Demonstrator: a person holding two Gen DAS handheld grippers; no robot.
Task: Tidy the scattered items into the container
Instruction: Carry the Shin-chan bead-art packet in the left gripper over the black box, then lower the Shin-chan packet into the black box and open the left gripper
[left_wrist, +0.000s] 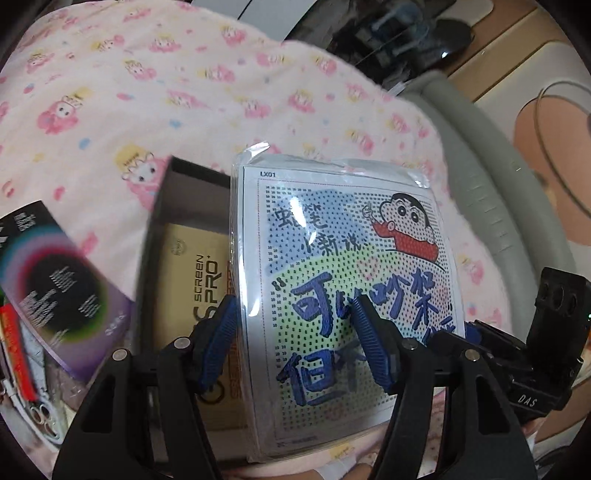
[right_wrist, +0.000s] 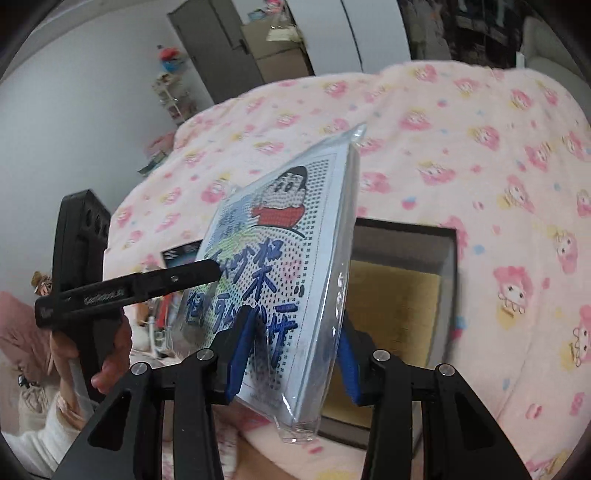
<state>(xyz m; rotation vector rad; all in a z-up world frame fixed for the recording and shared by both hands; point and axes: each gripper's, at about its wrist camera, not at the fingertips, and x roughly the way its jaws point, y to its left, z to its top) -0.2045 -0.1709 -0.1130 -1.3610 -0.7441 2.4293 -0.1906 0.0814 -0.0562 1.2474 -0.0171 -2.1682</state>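
Looking along the left tongs, you see the wrapped cartoon bead pack almost face-on and held off the bed. One blue pad lies on its printed front and the other sits at its left edge. You cannot tell here whether they squeeze it.

The open dark box is behind the pack at 9 o'clock, and a gold carton already lies flat inside. Only this view gives you the purple-and-black booklet at 8 o'clock, just outside the box wall, and the grey rounded furniture at 2 o'clock. The right tongs peek past the pack's right edge at 3 o'clock.

From the right wrist, the right tongs pinch the pack near its lower corner, one pad on the front and one on the back. The pack shows nearly edge-on, tilted toward 1 o'clock. Only this view shows a left finger reaching its front from 9 o'clock, and your hand gripping that tool.

The box rim opens at 3 o'clock, behind the pack's lower edge. The pink blanket lies bare from 12 to 4 o'clock.
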